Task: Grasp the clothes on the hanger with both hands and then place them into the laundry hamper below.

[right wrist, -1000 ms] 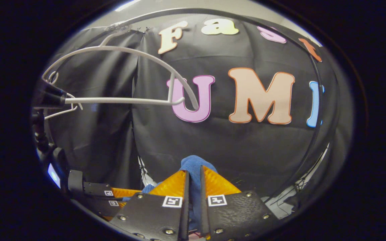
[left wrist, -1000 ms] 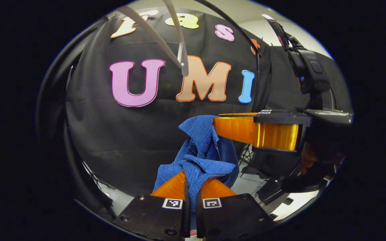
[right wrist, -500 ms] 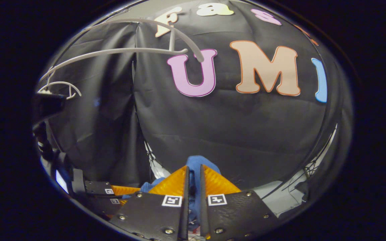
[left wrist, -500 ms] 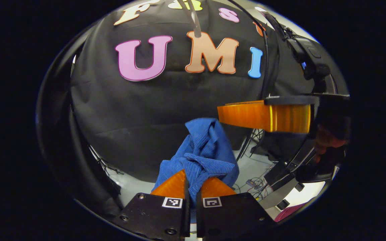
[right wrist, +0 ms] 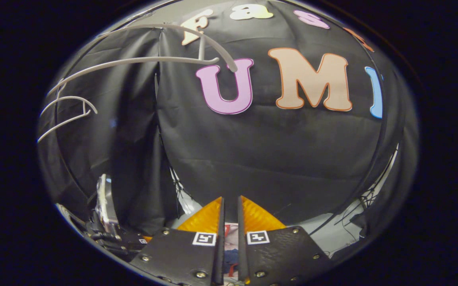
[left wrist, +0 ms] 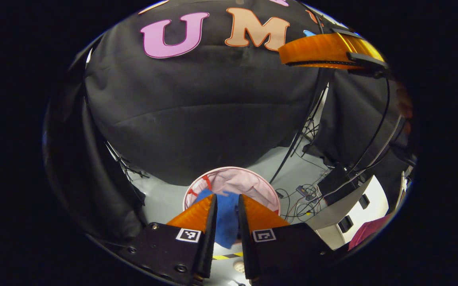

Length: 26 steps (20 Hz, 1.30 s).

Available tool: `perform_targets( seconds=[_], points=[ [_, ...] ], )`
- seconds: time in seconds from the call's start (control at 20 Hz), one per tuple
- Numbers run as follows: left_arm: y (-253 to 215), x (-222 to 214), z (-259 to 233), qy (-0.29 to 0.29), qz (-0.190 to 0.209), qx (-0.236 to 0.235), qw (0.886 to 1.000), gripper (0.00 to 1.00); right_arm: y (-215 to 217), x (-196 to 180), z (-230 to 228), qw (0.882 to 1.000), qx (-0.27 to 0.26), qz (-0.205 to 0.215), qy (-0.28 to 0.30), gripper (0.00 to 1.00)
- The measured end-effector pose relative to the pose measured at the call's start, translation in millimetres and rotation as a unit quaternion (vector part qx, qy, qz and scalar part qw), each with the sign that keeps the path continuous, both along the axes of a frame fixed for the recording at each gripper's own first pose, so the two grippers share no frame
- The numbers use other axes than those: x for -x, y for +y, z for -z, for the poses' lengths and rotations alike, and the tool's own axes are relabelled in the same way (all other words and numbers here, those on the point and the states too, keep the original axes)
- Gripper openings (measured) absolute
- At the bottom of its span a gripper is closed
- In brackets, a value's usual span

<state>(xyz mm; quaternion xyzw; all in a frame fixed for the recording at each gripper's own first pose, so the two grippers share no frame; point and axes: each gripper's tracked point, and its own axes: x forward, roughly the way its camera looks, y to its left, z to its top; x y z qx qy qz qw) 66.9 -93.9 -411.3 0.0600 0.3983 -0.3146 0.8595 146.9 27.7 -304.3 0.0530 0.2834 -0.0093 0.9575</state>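
blue garment [left wrist: 226,222] hangs between the left gripper [left wrist: 226,202] fingers, directly over the mouth of the laundry hamper [left wrist: 270,194]; in the left gripper view the cloth fills the gap between the two fingers, but the gap looks wider than a tight pinch, so cannot tell if they are pressing on it or have let go; hamper is round, pale pink lining, red straps on the inner wall, standing on the light grey floor [left wrist: 161,198] near the foot of the black booth wall; lower part of the cloth looks to be down inside the rim, depth unclear

right gripper [right wrist: 229,204] sits higher; in the right gripper view its fingers stand close together with a thin slit between them and nothing seen held at the tips; a bit of blue cloth [right wrist: 231,258] and red shows far below through the slit, apart from the fingers; the same gripper appears at the upper right of the left gripper view [left wrist: 324,49], level, well above the hamper, no cloth on it

white hanger [right wrist: 133,61] is bare, up at the top left of the right gripper view against the black wall; a second white hanger piece [right wrist: 68,113] at the left edge

cables [left wrist: 304,190] and dark gear lie on the floor right of the hamper; yellow-black tape strip [left wrist: 225,256] on the floor just under the left gripper
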Motion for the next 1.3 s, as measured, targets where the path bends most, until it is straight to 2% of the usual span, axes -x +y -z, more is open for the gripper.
perform_targets(
  seconds=[0.45, 0.8, 1.1, 1.3],
  points=[
    [-11.9, -7.5, -24.6, -0.015, -0.005, 0.029, 0.999, 0.34, -4.4, 5.6, 2.9, 1.000, -0.001, 0.016, -0.002, 0.14],
    [-33.4, -22.8, -104.4, -0.077, -0.004, 0.085, 0.993, 0.34, -13.7, 22.0, -8.8, 0.999, 0.006, 0.027, -0.016, 0.14],
    [-55.6, -24.1, -183.8, -0.129, 0.001, 0.150, 0.980, 0.33, -20.0, 32.2, -59.1, 0.998, 0.025, 0.030, -0.059, 0.14],
    [-72.0, -22.4, -245.4, -0.174, 0.012, 0.196, 0.965, 0.33, -23.2, 45.0, -112.9, 0.993, 0.036, 0.036, -0.105, 0.14]
  ],
)
